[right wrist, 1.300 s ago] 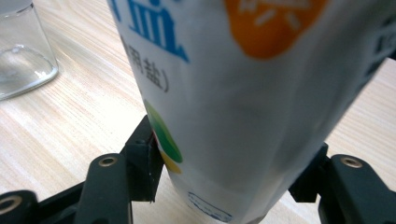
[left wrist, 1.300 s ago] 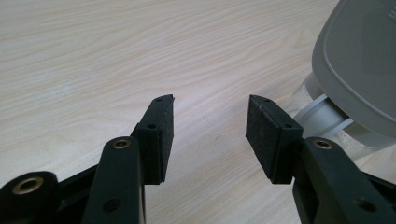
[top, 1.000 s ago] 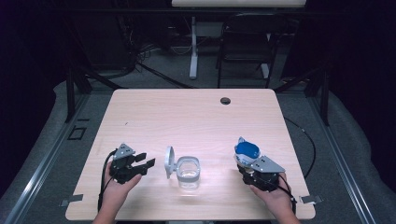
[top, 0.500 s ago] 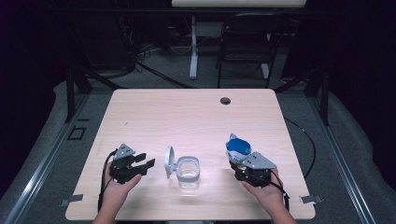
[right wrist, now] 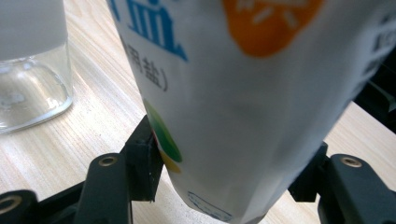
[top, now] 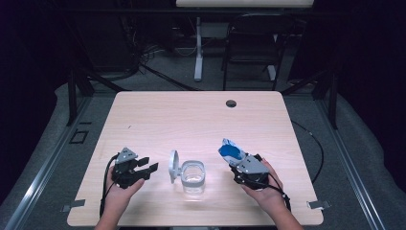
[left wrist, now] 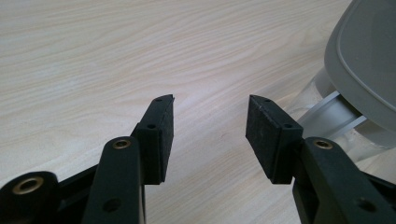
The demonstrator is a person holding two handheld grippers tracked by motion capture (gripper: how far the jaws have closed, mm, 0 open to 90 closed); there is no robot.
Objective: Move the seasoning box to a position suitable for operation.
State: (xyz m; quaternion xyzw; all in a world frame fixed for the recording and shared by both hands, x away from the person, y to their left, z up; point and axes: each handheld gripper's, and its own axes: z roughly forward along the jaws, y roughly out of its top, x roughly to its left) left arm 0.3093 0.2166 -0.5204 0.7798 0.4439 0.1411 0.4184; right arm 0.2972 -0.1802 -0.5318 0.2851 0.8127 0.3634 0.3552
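The jar (top: 193, 175) stands near the surface's (top: 191, 120) front edge, lid (top: 173, 166) at its left, pouch (top: 231, 150) to its right.

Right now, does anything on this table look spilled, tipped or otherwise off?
Nothing stands out. The jar stands upright with its lid swung open, and no spill shows on the table. The right gripper holds the pouch in its jaws; the left gripper is open.

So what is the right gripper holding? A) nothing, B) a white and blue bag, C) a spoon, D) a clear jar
B: in the right gripper view the black fingers press on both sides of the white and blue bag, and the high view shows the right gripper carrying it beside the clear jar.
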